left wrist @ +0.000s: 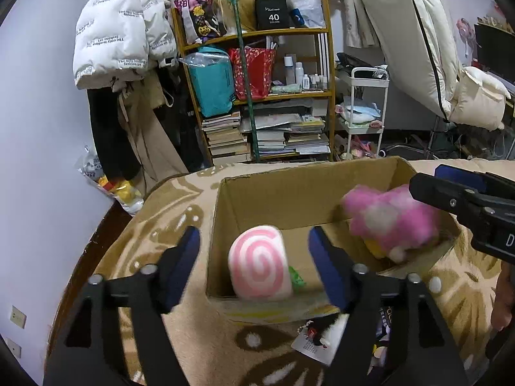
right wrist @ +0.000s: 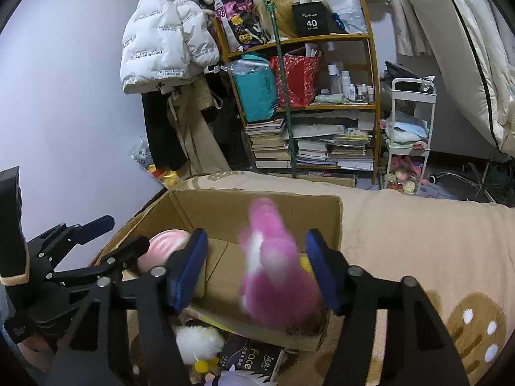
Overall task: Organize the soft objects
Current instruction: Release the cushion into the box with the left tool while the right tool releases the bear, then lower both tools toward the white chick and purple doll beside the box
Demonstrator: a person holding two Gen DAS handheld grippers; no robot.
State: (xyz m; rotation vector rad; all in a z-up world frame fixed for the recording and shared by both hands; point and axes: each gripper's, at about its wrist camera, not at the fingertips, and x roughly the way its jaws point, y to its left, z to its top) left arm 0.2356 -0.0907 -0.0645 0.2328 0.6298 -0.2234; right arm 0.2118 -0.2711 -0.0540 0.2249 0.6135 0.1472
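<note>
With the pink plush toy (right wrist: 276, 273) blurred between the wide-open fingers of the right gripper (right wrist: 256, 273), seemingly let go over the cardboard box (left wrist: 289, 193), keep that gripper above the rim while the left gripper (left wrist: 254, 267) waits open and empty near the swirl cushion (left wrist: 260, 262)

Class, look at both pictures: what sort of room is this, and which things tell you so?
Probably a lived-in bedroom: a blanket spread like bedding, a puffer jacket hanging by the wall, and a shelf crammed with books, bags and bottles.
</note>
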